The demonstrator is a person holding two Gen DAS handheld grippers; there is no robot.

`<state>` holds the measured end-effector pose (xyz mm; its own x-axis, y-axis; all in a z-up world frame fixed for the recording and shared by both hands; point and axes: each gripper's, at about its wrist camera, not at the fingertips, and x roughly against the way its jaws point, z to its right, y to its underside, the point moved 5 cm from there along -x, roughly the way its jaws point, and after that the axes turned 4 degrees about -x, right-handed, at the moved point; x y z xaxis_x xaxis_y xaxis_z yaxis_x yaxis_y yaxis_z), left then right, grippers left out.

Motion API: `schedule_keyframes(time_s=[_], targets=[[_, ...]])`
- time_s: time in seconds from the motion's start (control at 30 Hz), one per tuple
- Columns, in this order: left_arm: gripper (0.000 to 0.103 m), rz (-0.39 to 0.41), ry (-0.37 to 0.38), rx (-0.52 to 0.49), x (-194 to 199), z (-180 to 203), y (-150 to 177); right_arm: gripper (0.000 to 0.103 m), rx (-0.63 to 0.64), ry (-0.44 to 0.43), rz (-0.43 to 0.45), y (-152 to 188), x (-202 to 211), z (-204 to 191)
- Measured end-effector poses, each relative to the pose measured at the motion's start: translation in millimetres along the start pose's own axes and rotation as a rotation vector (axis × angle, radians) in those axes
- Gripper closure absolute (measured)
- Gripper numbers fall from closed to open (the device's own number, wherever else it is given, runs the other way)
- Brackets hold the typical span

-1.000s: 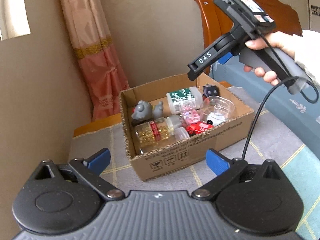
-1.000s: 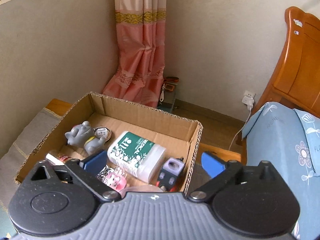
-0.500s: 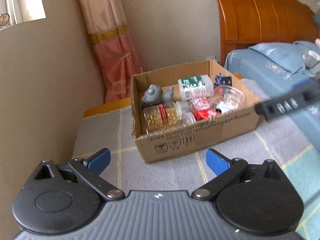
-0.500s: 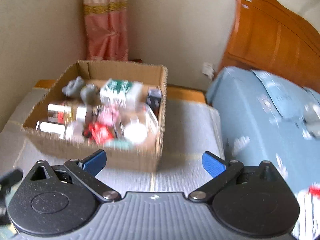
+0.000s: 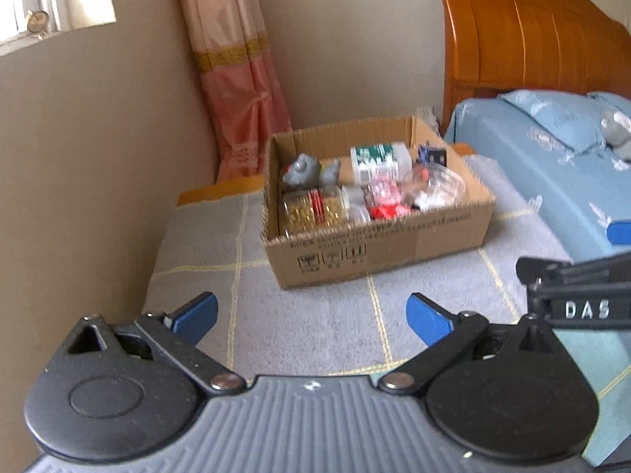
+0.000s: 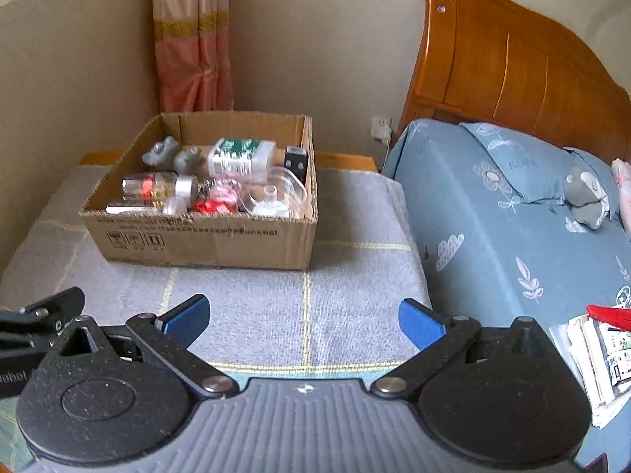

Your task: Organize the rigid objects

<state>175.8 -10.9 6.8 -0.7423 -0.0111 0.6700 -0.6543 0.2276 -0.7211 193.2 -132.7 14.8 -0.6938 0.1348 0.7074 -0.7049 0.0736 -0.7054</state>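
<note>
Both tongs have pulled back from the cardboard box (image 6: 205, 232) and now hang released, empty, left tongs (image 5: 311, 317) beside right tongs (image 6: 303, 319). Bottles and toys lie inside, straight ahead. Packing looks done; next likely fetch strays from the bed (image 6: 493, 236).

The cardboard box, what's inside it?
The cardboard box holds grey animal figures, a green-labelled white bottle, a jar of gold bits, a clear plastic tub and red pieces. Whatever lies underneath them is hidden.
</note>
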Motion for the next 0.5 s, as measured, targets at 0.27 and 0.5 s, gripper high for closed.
schedule_keyframes(time_s=[0.27,0.5], targets=[[0.002,0.052,-0.015,0.057,17.5,-5.7,-14.0,0.000,-0.038,-0.027,0.035,-4.6,14.1,3.6],[0.002,0.049,-0.011,0.068,17.3,-3.8,-15.0,0.000,-0.042,-0.032,0.036,-4.8,15.8,3.8]])
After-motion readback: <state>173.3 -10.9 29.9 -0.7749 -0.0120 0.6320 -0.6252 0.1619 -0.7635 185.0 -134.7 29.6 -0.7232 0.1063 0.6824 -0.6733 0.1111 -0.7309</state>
